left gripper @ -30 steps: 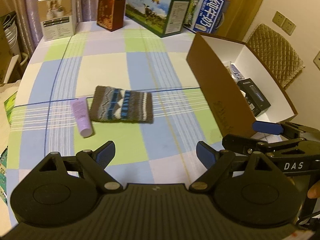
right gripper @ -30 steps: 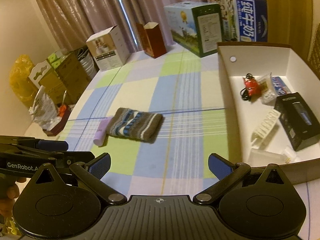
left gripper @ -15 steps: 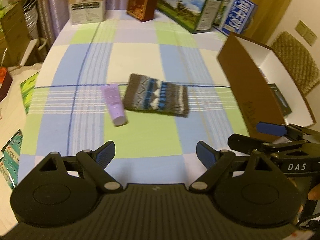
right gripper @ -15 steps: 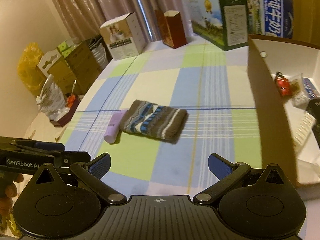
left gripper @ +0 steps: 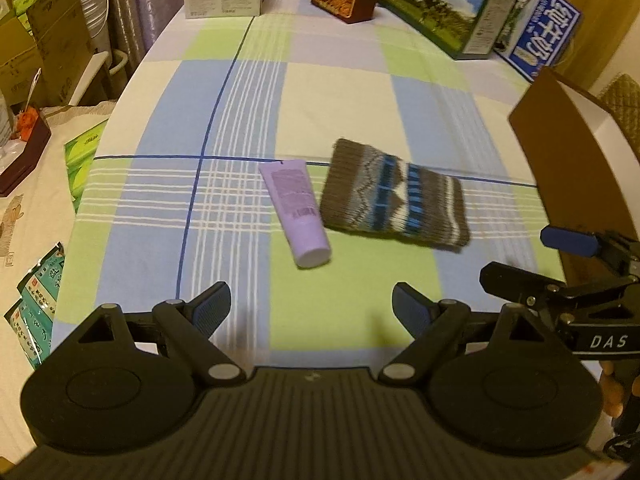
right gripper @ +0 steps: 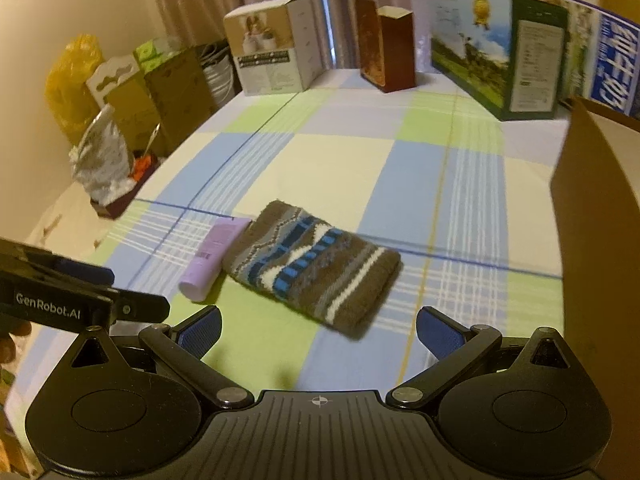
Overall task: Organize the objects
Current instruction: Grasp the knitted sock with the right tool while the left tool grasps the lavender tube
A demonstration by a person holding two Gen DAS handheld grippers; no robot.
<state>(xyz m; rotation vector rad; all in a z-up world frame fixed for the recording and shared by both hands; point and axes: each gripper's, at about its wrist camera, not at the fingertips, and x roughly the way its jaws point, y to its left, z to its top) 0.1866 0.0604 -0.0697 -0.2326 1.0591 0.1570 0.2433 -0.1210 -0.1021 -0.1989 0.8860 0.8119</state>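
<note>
A lilac tube (left gripper: 298,209) lies on the checked tablecloth, touching the left edge of a folded brown and blue knitted cloth (left gripper: 394,194). Both also show in the right wrist view, the tube (right gripper: 214,252) left of the cloth (right gripper: 314,266). My left gripper (left gripper: 310,308) is open and empty, a little short of the tube. My right gripper (right gripper: 318,330) is open and empty, just short of the cloth. A brown cardboard box (left gripper: 576,148) with a white inside stands at the right; its contents are hidden now.
Several cartons stand along the table's far edge: a white one (right gripper: 272,60), a dark red one (right gripper: 386,54), a green milk carton (right gripper: 500,50) and a blue one (right gripper: 612,64). Boxes and bags (right gripper: 120,100) crowd the floor left of the table.
Both grippers have swung left and moved closer to the tube and cloth. The box has slid to the right edge of both views, so its contents no longer show.
</note>
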